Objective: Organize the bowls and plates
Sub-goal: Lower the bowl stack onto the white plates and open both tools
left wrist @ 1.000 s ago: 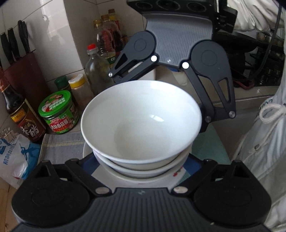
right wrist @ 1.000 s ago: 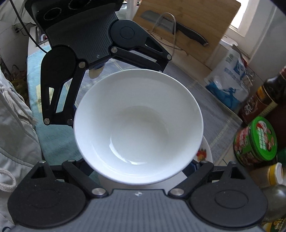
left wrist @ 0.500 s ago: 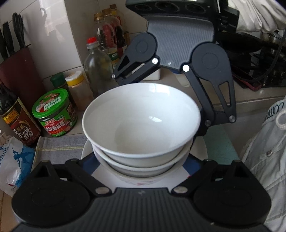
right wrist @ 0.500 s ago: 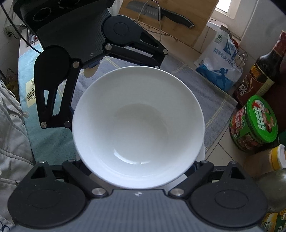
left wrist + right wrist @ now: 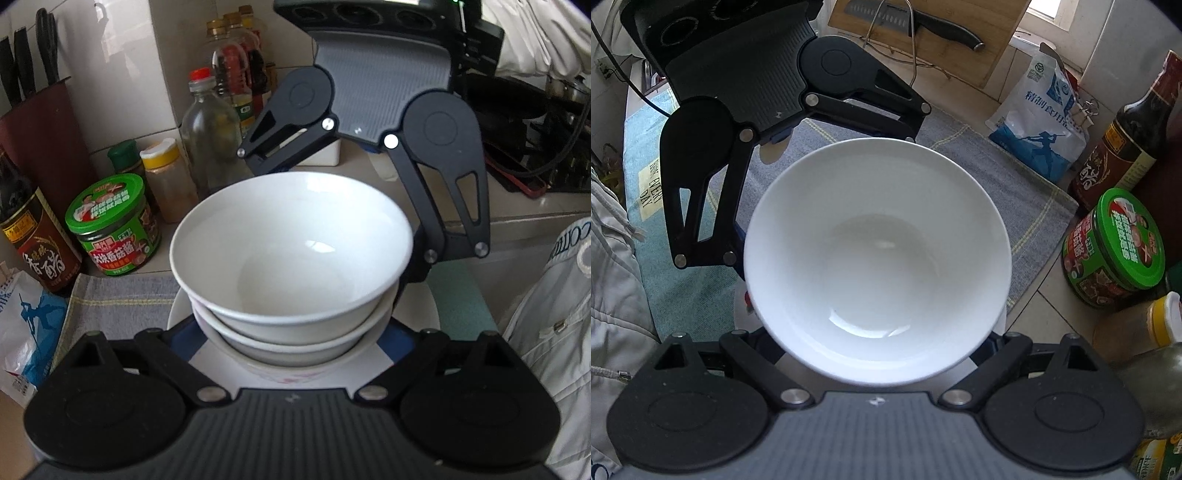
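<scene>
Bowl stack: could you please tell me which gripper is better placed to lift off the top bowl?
Right, marginally. The right gripper looks steeply down onto the top bowl; the left gripper sits lower, its fingers beside the bottom bowl.

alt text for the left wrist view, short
A stack of white ceramic bowls on a white plate sits between the left gripper and the facing right gripper, with a green-lidded jar behind.

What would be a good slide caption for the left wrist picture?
Two grippers flank stacked white bowls on a plate beside condiment jars.
</scene>
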Tool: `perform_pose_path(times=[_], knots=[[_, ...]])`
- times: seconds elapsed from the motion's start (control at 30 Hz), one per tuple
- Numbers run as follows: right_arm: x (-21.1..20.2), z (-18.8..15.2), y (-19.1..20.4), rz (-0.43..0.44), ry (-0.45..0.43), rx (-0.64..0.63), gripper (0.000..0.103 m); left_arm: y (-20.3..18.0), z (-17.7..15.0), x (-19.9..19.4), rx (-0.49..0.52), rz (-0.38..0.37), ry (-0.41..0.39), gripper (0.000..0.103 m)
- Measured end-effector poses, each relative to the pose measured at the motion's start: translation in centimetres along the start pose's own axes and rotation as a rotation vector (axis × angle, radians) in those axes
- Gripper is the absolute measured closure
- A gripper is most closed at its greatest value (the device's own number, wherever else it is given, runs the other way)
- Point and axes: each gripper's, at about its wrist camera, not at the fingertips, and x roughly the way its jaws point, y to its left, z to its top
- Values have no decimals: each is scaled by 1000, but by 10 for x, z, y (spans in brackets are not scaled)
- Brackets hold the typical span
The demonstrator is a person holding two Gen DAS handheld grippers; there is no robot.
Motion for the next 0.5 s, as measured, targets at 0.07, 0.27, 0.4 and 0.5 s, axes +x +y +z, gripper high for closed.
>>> perform_pose_path(times=[0.07,0.27,0.4,0.5], knots=[[0,1,0,-2,0,-3,6,0,-1,0,-7,0,-2,8],[0,2,4,-17,-1,-21,6,2,-3,0,-35,-3,0,8],[1,2,5,-30,-3,-25,6,5,-7,-1,-64,6,-11,8],[2,1,5,-38,-6,-19,6,3,-9,-2,-62,25,-20,8]])
